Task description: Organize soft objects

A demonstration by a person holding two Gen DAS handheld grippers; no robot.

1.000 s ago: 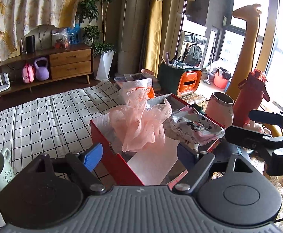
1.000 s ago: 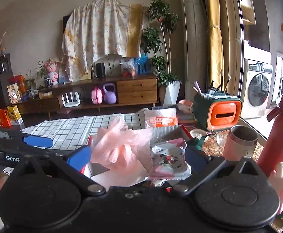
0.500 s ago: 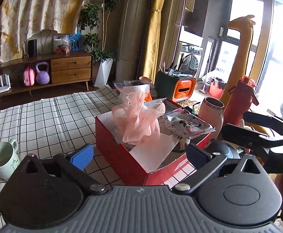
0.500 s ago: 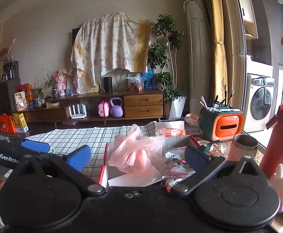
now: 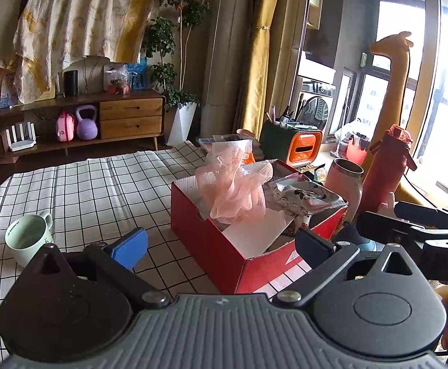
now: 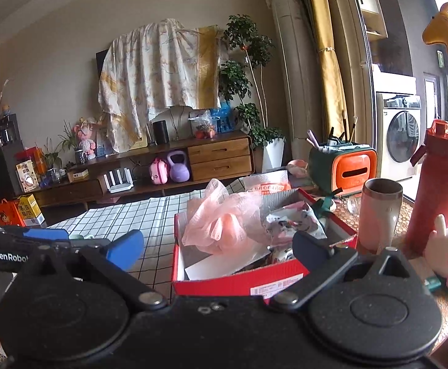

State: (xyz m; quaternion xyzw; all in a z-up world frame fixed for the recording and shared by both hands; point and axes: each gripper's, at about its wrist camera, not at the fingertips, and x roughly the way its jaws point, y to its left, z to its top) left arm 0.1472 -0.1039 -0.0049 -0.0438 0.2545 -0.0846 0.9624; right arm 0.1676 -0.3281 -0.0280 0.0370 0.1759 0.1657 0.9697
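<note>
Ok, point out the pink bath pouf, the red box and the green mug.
pink bath pouf [image 5: 233, 190], left wrist view, middle of mesh.
red box [image 5: 205, 243], left wrist view, near side wall.
green mug [image 5: 28, 241], left wrist view, outer wall.

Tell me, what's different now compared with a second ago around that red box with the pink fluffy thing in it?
Both grippers have drawn back from the red box, which looks farther off in both views. The left gripper has just been opening its jaws; nothing is between them. The right gripper is open and empty too. The pink mesh puff, the printed pouch beside it and the green mug stayed put.
</note>
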